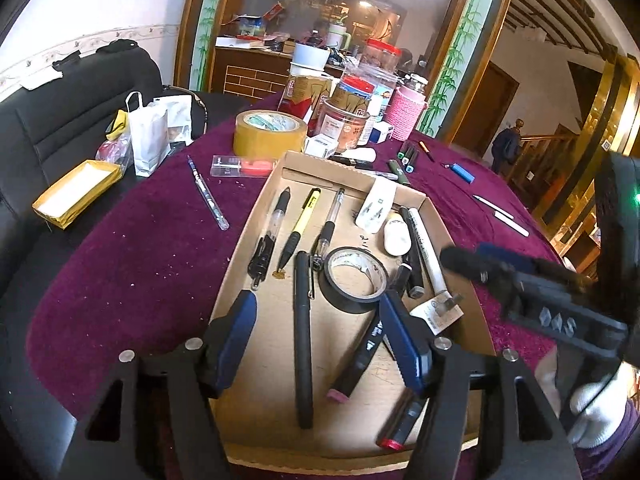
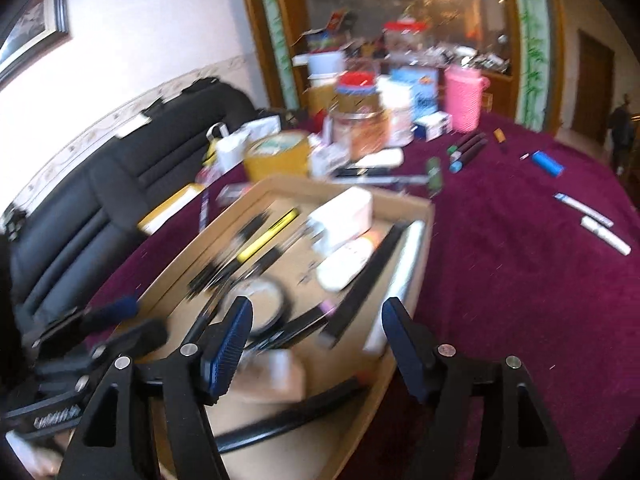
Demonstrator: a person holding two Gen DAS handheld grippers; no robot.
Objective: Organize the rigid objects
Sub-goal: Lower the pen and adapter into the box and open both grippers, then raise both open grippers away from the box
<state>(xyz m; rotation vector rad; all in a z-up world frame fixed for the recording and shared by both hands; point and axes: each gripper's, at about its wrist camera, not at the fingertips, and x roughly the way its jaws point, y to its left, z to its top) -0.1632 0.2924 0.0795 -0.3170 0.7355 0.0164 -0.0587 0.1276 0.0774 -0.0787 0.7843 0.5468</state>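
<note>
Shallow cardboard tray [image 1: 256,216] sits on the purple tablecloth [image 1: 132,264], long axis running near to far. Inside, far left: three pens side by side, a clear-and-black pen [image 1: 269,240], a yellow pen [image 1: 300,228] and a clear pen with black grip [image 1: 329,226]. Nearer, a long black pen [image 1: 303,340] lies lengthwise, with a black tape roll [image 1: 354,278] just to its right. Right side of tray holds a white plug [image 1: 376,204], a white oval eraser [image 1: 397,236], a white marker [image 1: 426,248] and dark markers beside it; a black marker with a pink end [image 1: 352,368] and one with a red end [image 1: 400,424] lie nearest. Left gripper [image 1: 318,300] hovers over the near part of the tray, jaws spread, the long black pen below and between them but not pinched. Right gripper [image 2: 316,308], jaws spread with nothing pinched, is over the tray's near right part; that view is motion-blurred. Outside the tray: a brown packing tape roll [image 1: 270,134] beyond its far left corner, a pen [image 1: 208,192] on the cloth to the left, jars and a pink bottle [image 1: 408,114] at the far edge, a blue lighter [image 1: 464,172] and two white pens [image 1: 502,216] to the right.
</note>
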